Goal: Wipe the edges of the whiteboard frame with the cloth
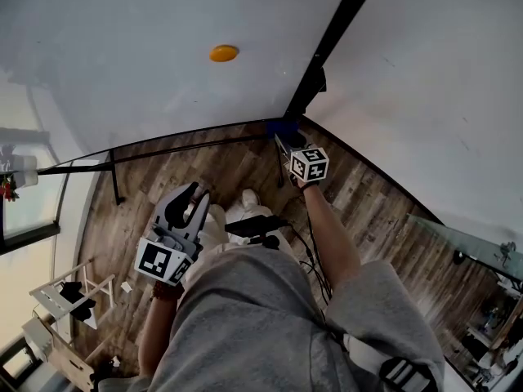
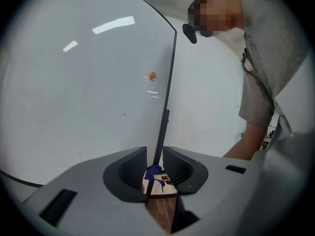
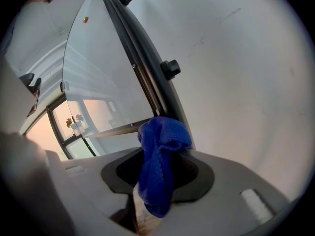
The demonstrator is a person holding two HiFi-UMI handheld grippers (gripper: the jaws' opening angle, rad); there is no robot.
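Where right gripper pinches cloth, the frame is covered.

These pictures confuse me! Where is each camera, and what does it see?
Head view: on the head, looking down at whiteboard frame, left gripper, right gripper, right forearm.
Left gripper view: on the left gripper, facing the frame; torso shows.
Right gripper view: on the right gripper, facing the frame; grips blue cloth.
Shared: all show frame and cloth.
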